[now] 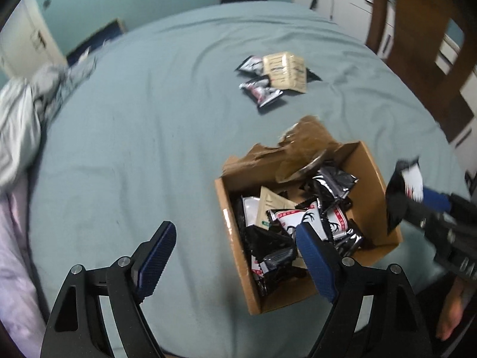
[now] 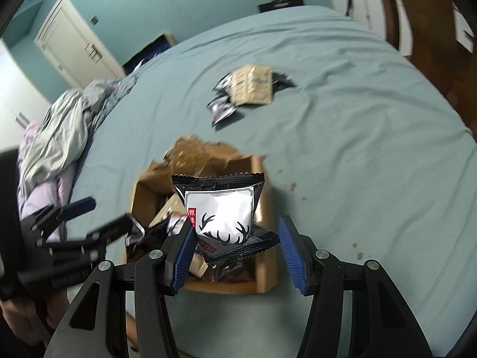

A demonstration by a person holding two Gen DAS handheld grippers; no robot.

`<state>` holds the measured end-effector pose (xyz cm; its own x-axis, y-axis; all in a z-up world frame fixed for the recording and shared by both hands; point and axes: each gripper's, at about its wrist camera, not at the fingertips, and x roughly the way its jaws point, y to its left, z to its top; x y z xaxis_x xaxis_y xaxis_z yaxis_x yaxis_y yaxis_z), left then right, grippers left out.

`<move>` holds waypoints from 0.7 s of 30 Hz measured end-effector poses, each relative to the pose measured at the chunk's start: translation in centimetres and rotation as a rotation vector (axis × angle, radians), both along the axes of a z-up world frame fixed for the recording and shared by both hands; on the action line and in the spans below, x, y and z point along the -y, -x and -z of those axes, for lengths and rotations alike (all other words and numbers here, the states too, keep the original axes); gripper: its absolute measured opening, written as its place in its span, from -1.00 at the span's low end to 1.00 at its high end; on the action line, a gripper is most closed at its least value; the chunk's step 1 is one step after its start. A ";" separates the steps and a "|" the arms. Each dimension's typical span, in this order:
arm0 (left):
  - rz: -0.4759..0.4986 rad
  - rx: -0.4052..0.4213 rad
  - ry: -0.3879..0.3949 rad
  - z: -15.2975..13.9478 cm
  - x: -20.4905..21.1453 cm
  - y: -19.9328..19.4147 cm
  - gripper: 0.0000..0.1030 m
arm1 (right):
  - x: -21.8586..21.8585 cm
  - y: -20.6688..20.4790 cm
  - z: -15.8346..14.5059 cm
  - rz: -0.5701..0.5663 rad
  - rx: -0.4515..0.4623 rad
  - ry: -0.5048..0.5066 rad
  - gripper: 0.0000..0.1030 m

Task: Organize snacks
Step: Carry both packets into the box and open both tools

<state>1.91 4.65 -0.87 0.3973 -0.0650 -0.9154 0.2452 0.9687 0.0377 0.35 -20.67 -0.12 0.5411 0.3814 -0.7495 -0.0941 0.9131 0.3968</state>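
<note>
The right gripper (image 2: 237,250), jaws wide, loosely carries a light, slippery antler-print snack packet (image 2: 220,208); pinch its crimped edge.

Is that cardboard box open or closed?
Open. The cardboard box has its torn flap folded back, and snack packets show inside from above.

Motion blurs the right gripper (image 1: 417,200); the cardboard box (image 2: 265,205) hides behind its packet (image 2: 219,205).
</note>
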 end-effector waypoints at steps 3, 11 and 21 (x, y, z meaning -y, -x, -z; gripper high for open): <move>0.004 -0.009 -0.001 0.5 0.3 0.0 0.62 | -1.0 -0.3 -0.2 -0.037 0.017 0.027 0.04; -0.031 -0.011 -0.021 0.9 0.3 -0.9 0.62 | -2.1 -1.0 0.6 -0.073 -0.021 0.009 0.05; -0.065 -0.003 -0.021 0.8 -0.3 -1.3 0.62 | -1.5 -0.2 0.1 0.043 0.046 0.026 0.44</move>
<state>3.16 4.94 -1.64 0.3973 -0.0196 -0.9175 0.1821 0.9816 0.0579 0.56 -19.14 -0.23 0.5909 0.3378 -0.7326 -0.0724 0.9266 0.3689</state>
